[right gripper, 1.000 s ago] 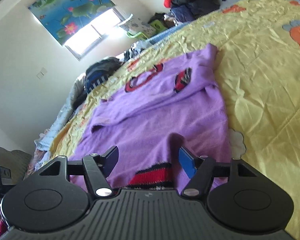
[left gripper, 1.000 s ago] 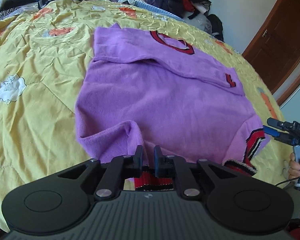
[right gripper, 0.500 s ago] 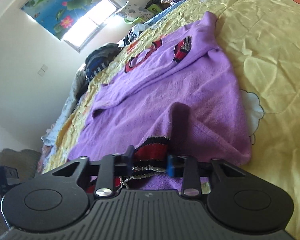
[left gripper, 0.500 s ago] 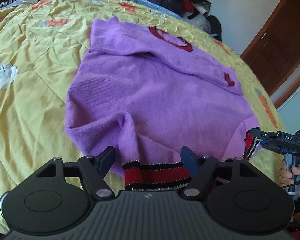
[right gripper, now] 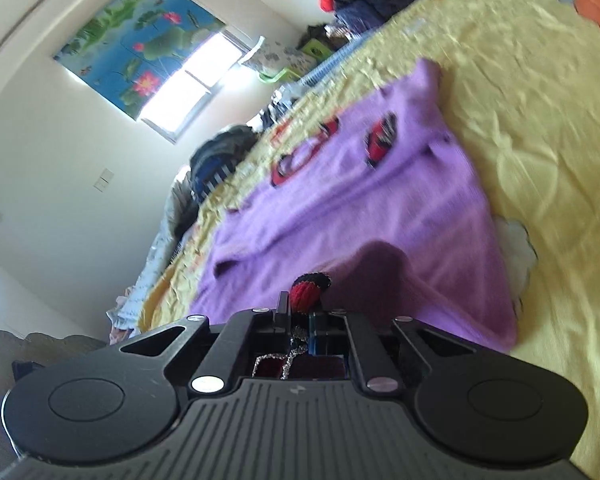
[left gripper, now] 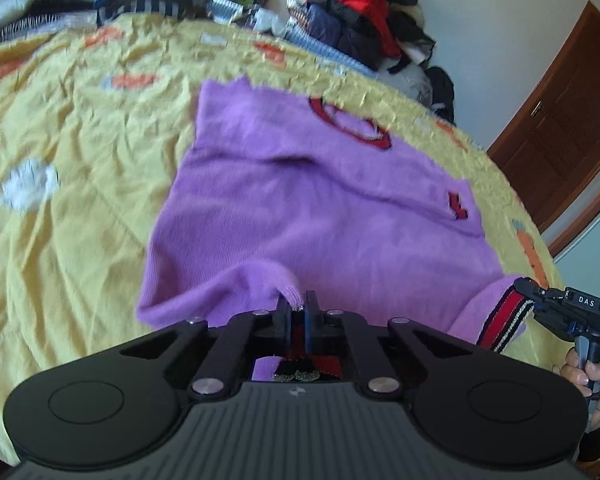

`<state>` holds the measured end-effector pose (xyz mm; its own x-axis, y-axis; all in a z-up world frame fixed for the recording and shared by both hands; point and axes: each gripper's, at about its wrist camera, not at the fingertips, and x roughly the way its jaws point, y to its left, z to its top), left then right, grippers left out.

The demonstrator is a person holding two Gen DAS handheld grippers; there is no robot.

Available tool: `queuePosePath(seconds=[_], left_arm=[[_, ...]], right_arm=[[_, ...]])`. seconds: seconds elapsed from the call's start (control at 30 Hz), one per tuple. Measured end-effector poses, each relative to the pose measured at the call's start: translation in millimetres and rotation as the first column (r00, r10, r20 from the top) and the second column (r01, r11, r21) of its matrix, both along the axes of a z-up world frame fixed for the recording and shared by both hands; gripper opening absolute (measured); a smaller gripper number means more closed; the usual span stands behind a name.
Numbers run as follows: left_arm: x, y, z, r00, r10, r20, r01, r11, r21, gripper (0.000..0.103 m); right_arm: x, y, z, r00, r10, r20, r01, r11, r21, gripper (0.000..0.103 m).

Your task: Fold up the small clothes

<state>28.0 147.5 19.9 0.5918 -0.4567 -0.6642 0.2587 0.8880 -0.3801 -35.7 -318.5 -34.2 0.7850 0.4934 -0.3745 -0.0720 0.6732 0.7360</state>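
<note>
A purple sweater (left gripper: 320, 208) with red and black striped trim lies spread on the yellow bedspread (left gripper: 68, 184). Its sleeves are folded across the upper part. My left gripper (left gripper: 297, 312) is shut on the sweater's near hem, which bunches up between the fingers. My right gripper (right gripper: 300, 314) is shut on the other end of the striped hem (right gripper: 308, 290). It also shows in the left wrist view (left gripper: 540, 300), pinching the hem (left gripper: 504, 320) at the right bed edge. The sweater fills the middle of the right wrist view (right gripper: 360, 208).
Piles of clothes (left gripper: 360, 12) lie along the bed's far edge. A brown door (left gripper: 560, 128) stands at the right. A window with a lotus blind (right gripper: 140, 44) is on the far wall. The yellow bedspread (right gripper: 540, 128) lies bare on both sides of the sweater.
My left gripper was shut, opened over the hem half a second ago, and has shut on it again. My right gripper closed on the striped hem and holds it. Both views have lifted slightly.
</note>
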Motion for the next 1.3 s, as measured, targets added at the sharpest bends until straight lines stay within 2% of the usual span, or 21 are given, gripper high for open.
queuePosePath(seconds=[0.27, 0.57, 0.77, 1.07, 1.3], left_arm=[[6.4, -7.6, 33.9, 0.988, 0.066, 0.143, -0.074, 0.996, 0.048, 0.006], [23.1, -13.5, 50.9, 0.964, 0.142, 0.223, -0.161, 0.985, 0.068, 0.006], [28.2, -18.1, 59.4, 0.939, 0.178, 0.293, -0.216, 0.971, 0.103, 0.006], [39.1, -18.7, 60.7, 0.93, 0.194, 0.313, -0.239, 0.964, 0.115, 0.006], [51.9, -20.2, 65.8, 0.923, 0.201, 0.327, -0.249, 0.962, 0.111, 0.006]], right_arm=[[9.9, -0.6, 26.9, 0.996, -0.04, 0.08, 0.045, 0.997, -0.06, 0.012], [26.2, -4.7, 43.6, 0.983, -0.115, 0.141, 0.13, 0.986, -0.105, 0.012], [30.4, -6.2, 47.0, 0.97, -0.168, 0.178, 0.192, 0.973, -0.13, 0.012], [37.1, 3.7, 54.4, 0.956, -0.174, 0.237, 0.233, 0.939, -0.251, 0.012], [46.4, -1.3, 57.4, 0.948, -0.191, 0.255, 0.256, 0.933, -0.254, 0.012]])
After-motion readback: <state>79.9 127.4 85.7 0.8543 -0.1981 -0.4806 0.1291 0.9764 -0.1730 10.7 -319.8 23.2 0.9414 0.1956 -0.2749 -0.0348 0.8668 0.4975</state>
